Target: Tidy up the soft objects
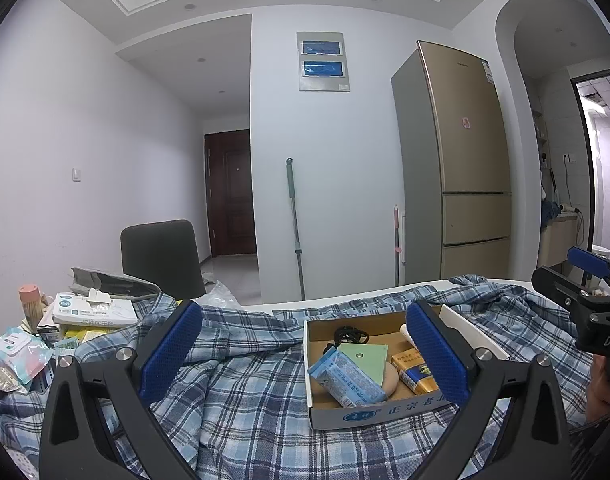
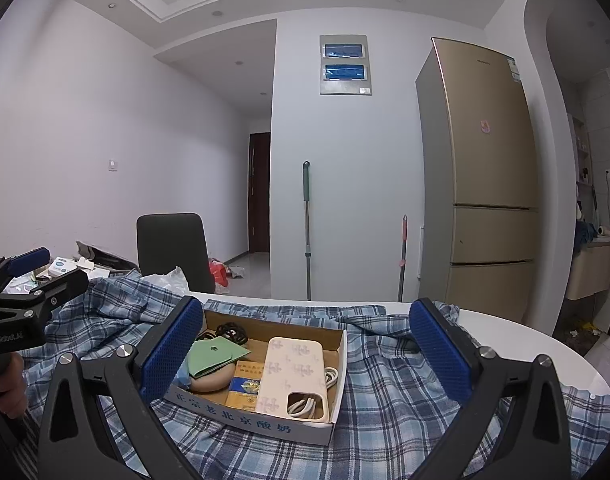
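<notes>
Both claws open over plaid shirt (image 1: 245, 400) w/ box (image 2: 265, 412).

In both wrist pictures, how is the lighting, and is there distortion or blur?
Left wrist view: dim, bluish light; fisheye bends the fridge; corners black; plaid cloth sharp. Right wrist view: same bending, the table edge curves; box print readable; no glare.

Shirt (image 2: 385, 380) spread over the table (image 2: 505, 332). Cardboard box (image 2: 265, 420) sits on the shirt; inside it a phone case (image 2: 293, 364) right, pouch (image 2: 211, 354) left, cable (image 2: 231, 330) at back. Chair (image 2: 173, 248) behind the table, left. Fridge (image 2: 485, 168) against the far wall, right; mop (image 2: 306, 232) left of it.
</notes>
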Motion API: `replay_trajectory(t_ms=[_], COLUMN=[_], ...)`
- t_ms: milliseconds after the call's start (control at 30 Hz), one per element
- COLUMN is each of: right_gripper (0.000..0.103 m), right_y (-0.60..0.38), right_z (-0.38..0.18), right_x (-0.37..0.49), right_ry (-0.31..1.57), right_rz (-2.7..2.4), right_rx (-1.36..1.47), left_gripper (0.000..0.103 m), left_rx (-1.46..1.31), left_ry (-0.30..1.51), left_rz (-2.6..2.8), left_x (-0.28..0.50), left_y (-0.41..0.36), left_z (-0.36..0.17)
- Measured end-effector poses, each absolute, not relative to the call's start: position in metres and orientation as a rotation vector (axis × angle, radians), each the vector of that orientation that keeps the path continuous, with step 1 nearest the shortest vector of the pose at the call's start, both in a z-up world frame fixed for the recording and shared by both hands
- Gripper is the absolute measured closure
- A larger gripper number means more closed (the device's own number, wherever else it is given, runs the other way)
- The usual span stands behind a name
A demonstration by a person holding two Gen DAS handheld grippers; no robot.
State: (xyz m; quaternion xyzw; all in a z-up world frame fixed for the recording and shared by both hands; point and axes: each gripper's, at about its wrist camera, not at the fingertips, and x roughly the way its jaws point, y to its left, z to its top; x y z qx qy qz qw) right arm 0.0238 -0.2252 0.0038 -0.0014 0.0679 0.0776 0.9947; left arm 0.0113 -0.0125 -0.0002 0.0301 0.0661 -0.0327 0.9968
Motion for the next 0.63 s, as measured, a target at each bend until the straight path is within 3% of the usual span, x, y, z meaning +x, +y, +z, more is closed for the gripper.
replay_trajectory(t_ms=[633], right_gripper=[0.0], right_y=[-0.2241], right_z=[0.0039], right_x=[0.0246], right_ry=[0.138], right_rz=[0.156], right_rx=[-0.008], left_gripper=[0.0], left_rx=[0.061], left_ry=[0.137], left_rz=[-0.064], left_x=[0.0133], left_y=[-0.0129], left_z=[-0.0003])
